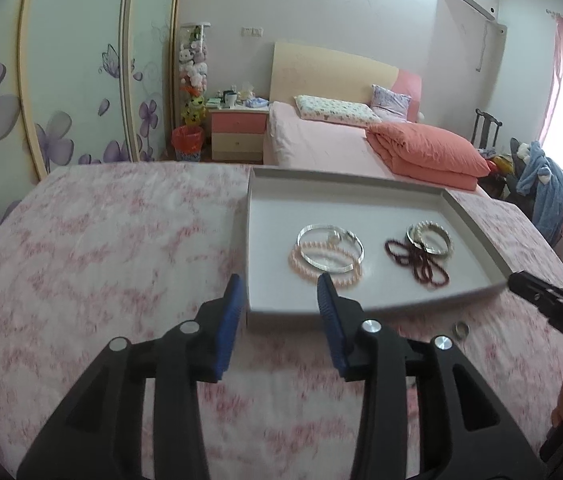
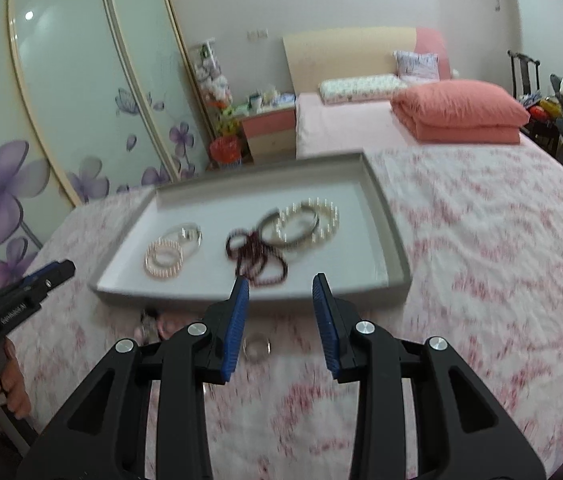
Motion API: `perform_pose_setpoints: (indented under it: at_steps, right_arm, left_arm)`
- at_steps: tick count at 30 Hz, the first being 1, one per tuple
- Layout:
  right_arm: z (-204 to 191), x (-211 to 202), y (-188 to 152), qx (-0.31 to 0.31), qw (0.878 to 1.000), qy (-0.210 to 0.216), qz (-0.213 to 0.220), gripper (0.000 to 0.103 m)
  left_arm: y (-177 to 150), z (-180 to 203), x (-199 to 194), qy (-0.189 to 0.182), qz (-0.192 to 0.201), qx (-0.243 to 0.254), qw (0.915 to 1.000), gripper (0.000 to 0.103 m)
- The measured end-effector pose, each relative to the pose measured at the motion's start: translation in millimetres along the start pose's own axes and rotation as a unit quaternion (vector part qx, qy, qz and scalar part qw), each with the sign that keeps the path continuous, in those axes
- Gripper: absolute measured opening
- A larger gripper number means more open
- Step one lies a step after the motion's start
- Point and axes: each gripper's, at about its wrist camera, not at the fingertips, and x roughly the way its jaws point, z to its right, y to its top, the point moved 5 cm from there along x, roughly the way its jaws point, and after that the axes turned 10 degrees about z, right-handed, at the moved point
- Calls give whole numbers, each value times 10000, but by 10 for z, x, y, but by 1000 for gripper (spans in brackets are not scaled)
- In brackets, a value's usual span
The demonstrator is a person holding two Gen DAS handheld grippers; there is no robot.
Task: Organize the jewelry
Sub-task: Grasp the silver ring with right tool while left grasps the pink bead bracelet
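A grey tray point(image 1: 281, 220) lies on the pink floral cloth. It holds a silver bangle point(image 1: 329, 248) over a pink pearl bracelet point(image 1: 325, 272), a dark red bead strand point(image 1: 417, 264), and a pearl and a metal bracelet point(image 1: 429, 236). My left gripper point(image 1: 279, 284) hangs open at the tray's near left corner, nothing between its fingers. In the right wrist view my right gripper point(image 2: 281, 282) is open before the tray point(image 2: 209, 208). Below it a silver ring point(image 2: 256, 347) lies on the cloth, also visible as the ring point(image 1: 461, 329). A small blurred piece point(image 2: 153, 324) lies to its left.
The cloth point(image 1: 101, 260) covers a broad surface all round the tray. The other gripper shows at each frame's edge: right gripper point(image 1: 521, 282), left gripper point(image 2: 55, 272), each held by a hand point(image 2: 13, 396). Behind are a bed point(image 1: 321, 140), nightstand and wardrobe doors.
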Motion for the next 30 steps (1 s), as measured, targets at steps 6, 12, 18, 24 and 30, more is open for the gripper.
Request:
perform_pose_setpoints:
  at_steps: [6,12,18,24,30]
  right_arm:
    - [-63,61,-284,-151,9987,135,-469,35]
    - [-183,190,-478,-507,9946,105,-902,35]
    - [-232,304,-506,-741,9922,-60,-997,35]
    - [-306,372,-478,-1048,9895,-172,-985,31]
    - [-289,338,-487,-1111,9888,-193,-975,22]
  left_arm:
    - [-173,42,-122,-185,-48,174,9997,55]
    - [-288,135,-151,-258,-110,392,9988,61]
    - [-359,217,-119,-367,-226,483,9979,61]
    - [-422,346,-43,-529,-417,533,9963,61]
    - [-515,509,64,-665,-682,563,9939,58]
